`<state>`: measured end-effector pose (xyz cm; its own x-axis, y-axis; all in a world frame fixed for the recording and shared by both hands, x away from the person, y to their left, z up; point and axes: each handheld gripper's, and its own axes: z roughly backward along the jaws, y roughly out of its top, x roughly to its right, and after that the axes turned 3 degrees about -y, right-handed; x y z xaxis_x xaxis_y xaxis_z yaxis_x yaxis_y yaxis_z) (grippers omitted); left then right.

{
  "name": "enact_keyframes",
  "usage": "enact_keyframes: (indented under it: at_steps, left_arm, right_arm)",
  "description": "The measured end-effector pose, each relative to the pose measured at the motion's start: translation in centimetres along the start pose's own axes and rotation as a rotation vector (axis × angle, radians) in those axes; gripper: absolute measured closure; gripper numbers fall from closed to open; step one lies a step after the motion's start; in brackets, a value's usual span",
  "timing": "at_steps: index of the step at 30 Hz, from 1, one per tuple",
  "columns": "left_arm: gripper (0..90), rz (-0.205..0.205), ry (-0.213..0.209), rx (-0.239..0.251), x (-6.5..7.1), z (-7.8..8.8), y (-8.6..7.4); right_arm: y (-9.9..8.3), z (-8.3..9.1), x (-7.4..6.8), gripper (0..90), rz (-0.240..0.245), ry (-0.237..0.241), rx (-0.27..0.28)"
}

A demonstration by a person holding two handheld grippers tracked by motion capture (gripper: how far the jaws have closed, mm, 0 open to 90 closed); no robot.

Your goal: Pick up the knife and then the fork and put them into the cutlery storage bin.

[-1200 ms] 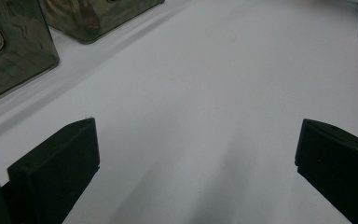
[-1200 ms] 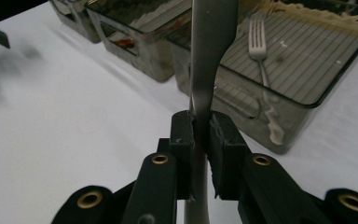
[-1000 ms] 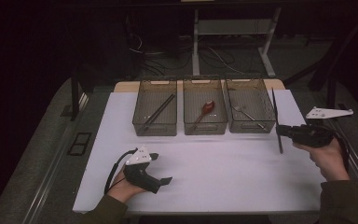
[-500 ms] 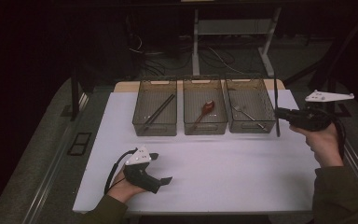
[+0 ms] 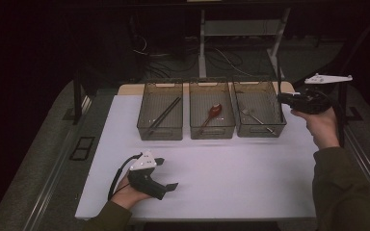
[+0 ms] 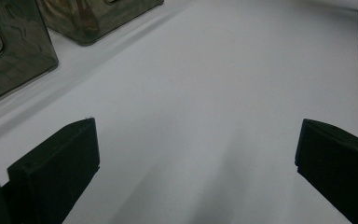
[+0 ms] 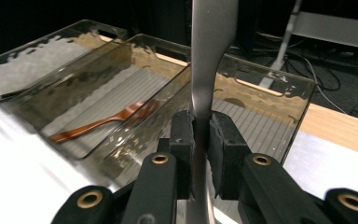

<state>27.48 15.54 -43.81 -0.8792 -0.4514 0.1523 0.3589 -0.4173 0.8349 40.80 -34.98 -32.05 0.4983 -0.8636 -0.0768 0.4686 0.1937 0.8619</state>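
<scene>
Right claw (image 7: 200,135) clamped on a metal utensil handle (image 7: 209,56), pads tight on both flat sides. Handle stands upright between the jaws; can't tell which utensil it is, its working end is out of sight. In the high view I hold it above the table (image 5: 250,178), just beside the right bin (image 5: 259,108), which has a fork (image 5: 255,117) inside. Middle bin (image 5: 212,115) holds a red-brown spoon (image 5: 211,113), left bin (image 5: 160,115) holds dark chopsticks (image 5: 164,114). Left claw (image 6: 196,154) jaws wide apart, nothing between them, resting on the white table near its front edge, well apart from the bins.
</scene>
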Motion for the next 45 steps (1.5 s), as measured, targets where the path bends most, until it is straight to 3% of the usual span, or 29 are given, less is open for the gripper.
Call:
enact_keyframes:
  at_steps: [4,14,28,45]
  left_arm:
    - [0.0,0.0,-0.002,0.001,0.0,0.0,0.0]
    - [0.0,0.001,-0.005,0.006,0.0,0.1,0.0]
    - [0.0,-0.001,-0.007,0.002,0.1,0.0,0.1]
    - [0.0,-0.001,-0.011,0.006,0.1,0.0,0.1]
  right_arm:
    - [0.3,-1.3,0.5,80.4,-0.015,-0.018,-0.018]
    - [-0.6,-4.0,1.3,80.4,-0.033,-0.065,-0.129]
    - [-1.5,-5.5,1.6,80.3,-0.065,-0.076,-0.232]
    - [-2.6,-7.7,1.5,80.2,-0.061,-0.121,-0.33]
